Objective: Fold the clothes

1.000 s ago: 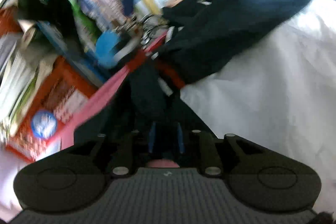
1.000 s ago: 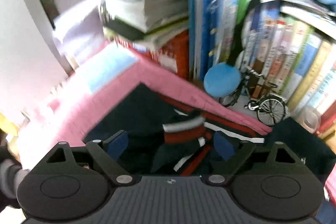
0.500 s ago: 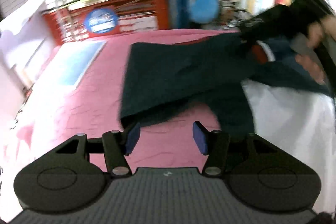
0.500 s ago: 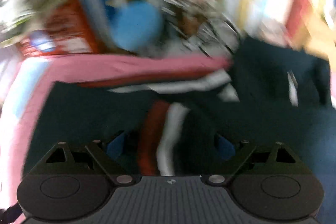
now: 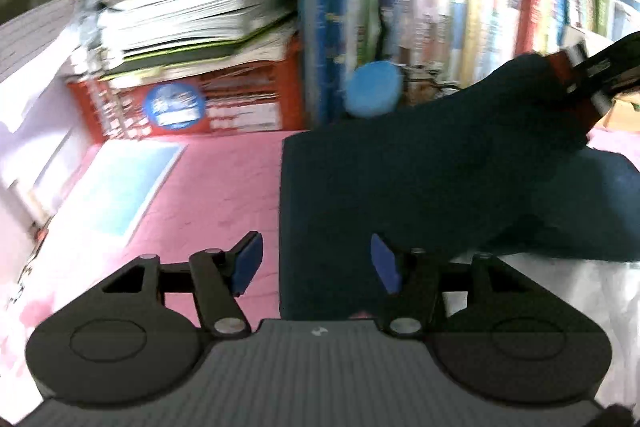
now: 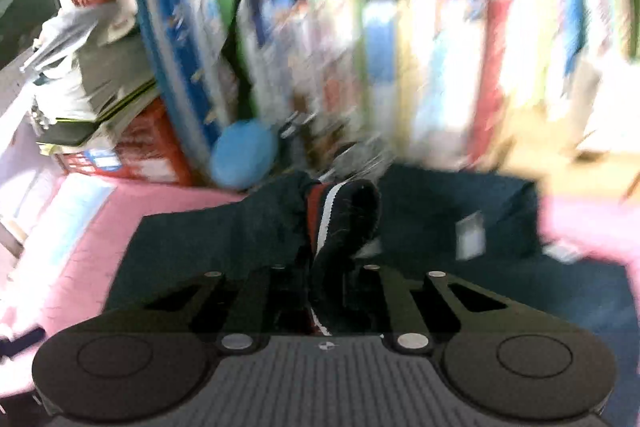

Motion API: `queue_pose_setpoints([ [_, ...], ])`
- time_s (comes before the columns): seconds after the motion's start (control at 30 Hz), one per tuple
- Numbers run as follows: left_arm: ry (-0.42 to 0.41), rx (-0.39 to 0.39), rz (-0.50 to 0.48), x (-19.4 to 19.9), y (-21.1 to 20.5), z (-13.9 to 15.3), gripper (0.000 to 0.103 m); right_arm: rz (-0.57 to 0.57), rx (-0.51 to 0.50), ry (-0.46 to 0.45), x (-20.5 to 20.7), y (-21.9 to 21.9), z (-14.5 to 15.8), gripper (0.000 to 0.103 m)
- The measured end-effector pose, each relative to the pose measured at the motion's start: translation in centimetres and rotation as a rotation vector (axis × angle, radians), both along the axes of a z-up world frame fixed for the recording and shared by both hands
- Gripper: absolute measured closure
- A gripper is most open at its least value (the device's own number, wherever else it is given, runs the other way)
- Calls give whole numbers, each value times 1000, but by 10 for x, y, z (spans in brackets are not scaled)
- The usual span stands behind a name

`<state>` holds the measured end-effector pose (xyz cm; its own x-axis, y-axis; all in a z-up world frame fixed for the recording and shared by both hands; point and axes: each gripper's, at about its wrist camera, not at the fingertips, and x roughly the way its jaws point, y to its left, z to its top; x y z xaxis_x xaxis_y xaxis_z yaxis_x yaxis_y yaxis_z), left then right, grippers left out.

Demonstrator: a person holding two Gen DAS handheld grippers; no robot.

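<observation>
The right gripper has just clamped its jaws on the striped cuff of the navy garment, likely to carry that sleeve across for a fold. The left gripper has just opened, its jaws empty above the garment's edge on the pink bedsheet. Beyond, the bookshelf is blurred.

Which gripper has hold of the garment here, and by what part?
The right gripper, jaws just closed, pinches the navy garment by its striped ribbed edge. The left gripper is open, holding nothing.
</observation>
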<state>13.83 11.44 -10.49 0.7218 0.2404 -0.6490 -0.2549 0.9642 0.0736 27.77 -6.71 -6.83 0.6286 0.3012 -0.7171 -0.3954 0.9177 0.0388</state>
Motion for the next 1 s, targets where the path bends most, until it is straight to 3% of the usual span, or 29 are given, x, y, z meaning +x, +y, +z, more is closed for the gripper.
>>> queue_pose_setpoints([
  [0.1,31,-47,-51,14,-14,-5,44,-55,-66,-47,3,-37,11,88],
  [0.3,162,-183,-116,40,-30,-19,41,-160,-140,6,16,-105,-15,87],
  [0.5,250,-135,-133,59,-49,-34,31,-204,-212,21,23,-134,-46,86],
  [1.0,303,-47,-138,64,-62,-47,28,-237,-174,131,23,-157,-98,80],
])
